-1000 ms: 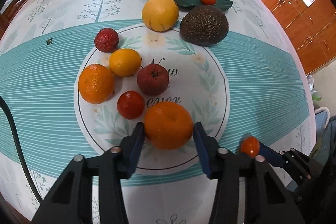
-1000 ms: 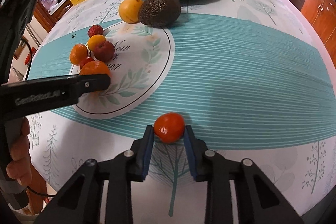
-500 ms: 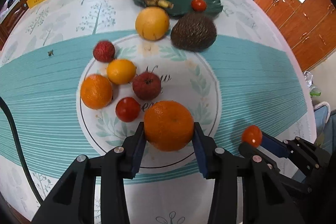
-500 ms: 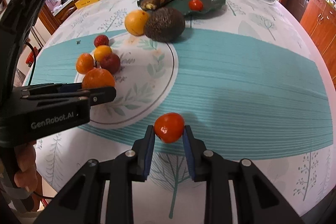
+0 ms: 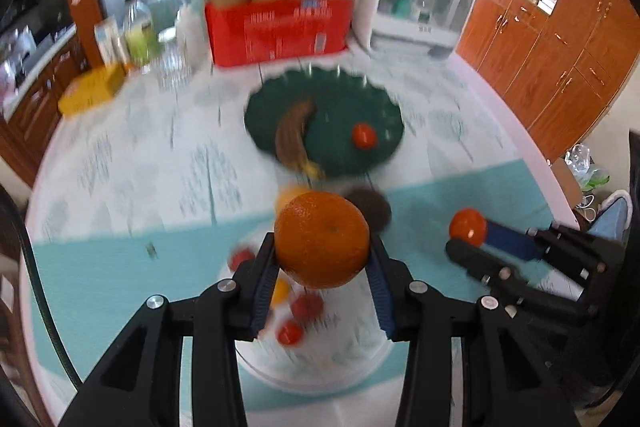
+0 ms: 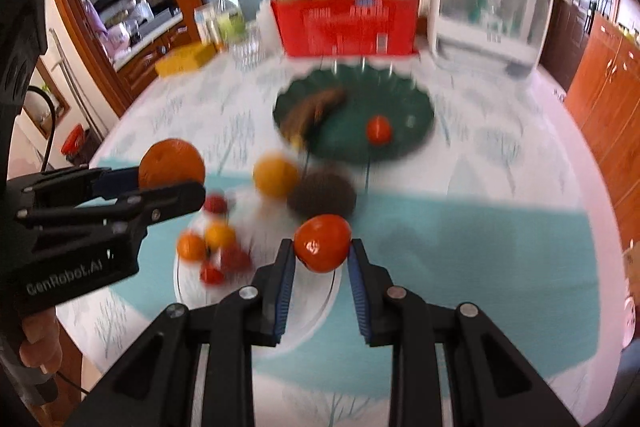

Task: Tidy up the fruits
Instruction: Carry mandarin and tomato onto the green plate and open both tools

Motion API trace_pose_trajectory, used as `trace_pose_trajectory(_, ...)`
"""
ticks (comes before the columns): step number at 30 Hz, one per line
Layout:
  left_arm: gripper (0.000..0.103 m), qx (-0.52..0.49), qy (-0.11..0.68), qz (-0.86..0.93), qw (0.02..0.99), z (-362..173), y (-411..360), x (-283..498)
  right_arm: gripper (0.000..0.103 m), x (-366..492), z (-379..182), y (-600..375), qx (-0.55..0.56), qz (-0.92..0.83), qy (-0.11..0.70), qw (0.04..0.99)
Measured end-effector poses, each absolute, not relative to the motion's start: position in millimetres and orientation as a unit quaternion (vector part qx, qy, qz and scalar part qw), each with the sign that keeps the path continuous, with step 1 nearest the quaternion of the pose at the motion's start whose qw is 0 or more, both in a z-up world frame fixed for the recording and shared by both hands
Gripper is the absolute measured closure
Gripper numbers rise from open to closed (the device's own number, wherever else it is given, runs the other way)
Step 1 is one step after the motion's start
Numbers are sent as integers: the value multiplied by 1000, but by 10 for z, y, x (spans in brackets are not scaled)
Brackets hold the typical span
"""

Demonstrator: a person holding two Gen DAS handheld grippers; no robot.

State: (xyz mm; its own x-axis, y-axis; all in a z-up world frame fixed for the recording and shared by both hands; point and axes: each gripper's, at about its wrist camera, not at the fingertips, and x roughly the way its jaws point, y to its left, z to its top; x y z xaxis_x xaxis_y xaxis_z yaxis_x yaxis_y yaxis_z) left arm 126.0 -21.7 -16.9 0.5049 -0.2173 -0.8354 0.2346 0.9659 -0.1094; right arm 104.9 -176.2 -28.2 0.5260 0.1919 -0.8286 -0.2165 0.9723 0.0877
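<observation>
My left gripper (image 5: 322, 259) is shut on a large orange (image 5: 322, 239) and holds it in the air above the table. My right gripper (image 6: 322, 253) is shut on a small red tomato (image 6: 323, 242), also lifted. Each gripper shows in the other's view, the right gripper (image 5: 466, 241) at right, the left gripper (image 6: 172, 183) at left. Beyond them lies the dark green leaf plate (image 5: 372, 151) (image 6: 404, 103) with a brown banana (image 5: 294, 135) and a small tomato (image 5: 364, 135). Several small fruits (image 6: 216, 247) stay on the round white mat (image 5: 320, 359) below.
A yellow fruit (image 6: 276, 175) and a dark rough-skinned fruit (image 6: 322, 195) sit between mat and plate. At the table's far edge stand a red box (image 5: 276, 27), a white appliance (image 5: 416, 7), bottles and glasses (image 5: 140, 35) and a yellow box (image 5: 92, 93). A hand (image 6: 38, 343) holds the left gripper.
Both grippers have risen off the table with their fruit, the orange lifted from the mat. The views now tilt up to show the far plate and the room; the picture is blurred.
</observation>
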Motion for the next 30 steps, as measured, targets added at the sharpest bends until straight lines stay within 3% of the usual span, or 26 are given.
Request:
trace_pose_trajectory(6,62,20,464,-129,876,152,-211,1935,76,1854,60,-1880,-2,100,449,888)
trace_pose_trajectory(11,62,23,470,-127,873,98,-253,2610,76,2508,-17,-1943,9,76,457,886)
trace_pose_trajectory(21,62,33,519,-117,846,-735,-308,3517,76,3154,-721,-1878,-18,36,502,864)
trace_pose_trajectory(30,61,30,557,-129,820,-1312,-436,3733,76,3302,-1142,-1812,-24,23,537,843)
